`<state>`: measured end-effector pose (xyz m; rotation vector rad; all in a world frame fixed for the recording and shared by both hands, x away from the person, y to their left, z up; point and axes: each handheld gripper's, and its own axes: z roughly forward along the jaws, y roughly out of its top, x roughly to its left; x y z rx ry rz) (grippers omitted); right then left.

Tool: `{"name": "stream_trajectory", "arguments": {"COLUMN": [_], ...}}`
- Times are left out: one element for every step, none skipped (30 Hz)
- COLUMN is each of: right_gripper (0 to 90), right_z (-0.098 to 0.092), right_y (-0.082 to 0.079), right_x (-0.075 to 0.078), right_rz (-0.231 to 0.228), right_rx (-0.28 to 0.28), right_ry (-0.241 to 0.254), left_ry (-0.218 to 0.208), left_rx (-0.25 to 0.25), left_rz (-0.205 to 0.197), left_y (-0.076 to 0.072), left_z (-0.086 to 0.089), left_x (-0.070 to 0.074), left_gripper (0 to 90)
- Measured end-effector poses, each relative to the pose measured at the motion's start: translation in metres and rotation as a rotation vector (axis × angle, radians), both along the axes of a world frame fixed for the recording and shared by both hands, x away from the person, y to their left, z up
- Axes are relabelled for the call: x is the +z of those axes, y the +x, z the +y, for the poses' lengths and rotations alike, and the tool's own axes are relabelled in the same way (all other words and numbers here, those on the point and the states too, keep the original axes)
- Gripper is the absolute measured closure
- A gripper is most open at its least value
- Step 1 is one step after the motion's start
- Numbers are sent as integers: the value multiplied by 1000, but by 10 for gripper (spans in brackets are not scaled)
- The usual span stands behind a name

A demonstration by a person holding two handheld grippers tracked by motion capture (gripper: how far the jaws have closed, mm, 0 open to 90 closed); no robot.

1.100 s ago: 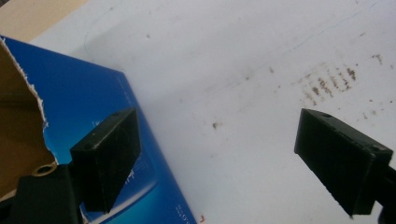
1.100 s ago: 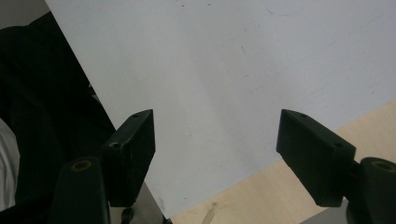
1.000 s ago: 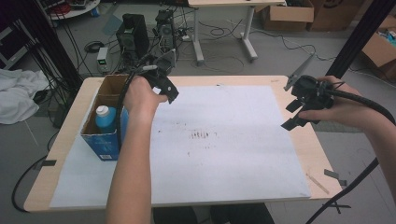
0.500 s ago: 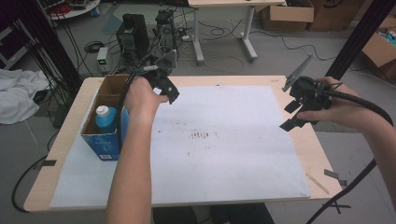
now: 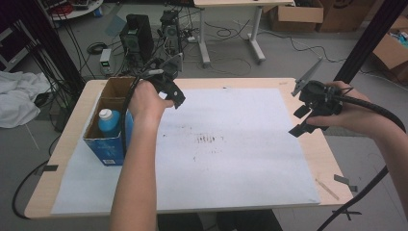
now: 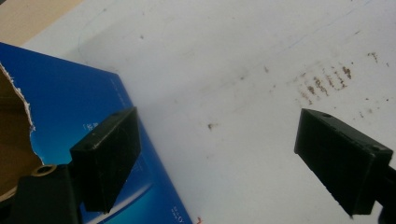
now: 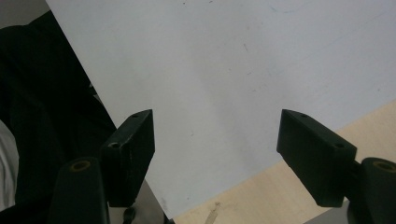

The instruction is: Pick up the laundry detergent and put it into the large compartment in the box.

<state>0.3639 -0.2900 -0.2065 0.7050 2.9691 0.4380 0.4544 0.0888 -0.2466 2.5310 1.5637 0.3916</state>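
Observation:
An open blue cardboard box point(image 5: 103, 144) stands on the table's left side, and a bottle with a blue cap point(image 5: 109, 120) is upright inside it. My left gripper point(image 5: 173, 94) is held just right of the box's far end, above the white paper sheet point(image 5: 231, 163). Its jaws are open and hold nothing. In the left gripper view the gripper point(image 6: 224, 158) looks down on the box's blue wall point(image 6: 70, 112) and the stained paper point(image 6: 233, 70). My right gripper point(image 5: 298, 121) is open over the paper's right edge. Between its jaws point(image 7: 215, 154) I see the paper point(image 7: 224, 70) and bare wood point(image 7: 261, 196).
Brown stains point(image 5: 207, 139) mark the middle of the paper. A thin wooden stick point(image 5: 327, 188) and a tape piece point(image 5: 344, 180) lie near the table's point(image 5: 60, 163) front right corner. Electronics and cables point(image 5: 139, 33) stand on the floor behind it. A black post point(image 5: 365, 43) rises at the right.

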Motion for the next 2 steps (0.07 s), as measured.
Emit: {"name": "stream_trajectory", "arguments": {"right_gripper": [278,278], "right_z": [0,-1], "right_y": [0,0], "right_x": [0,0], "right_rz": [0,-1], "right_rx": [-1,-2], "right_ry": [0,1], "left_ry": [2,4], "left_rx": [-2,1], "left_rz": [2,0], "left_y": [0,0], "left_z": [0,0], "left_x": [0,-1], "left_gripper": [154,154]}}
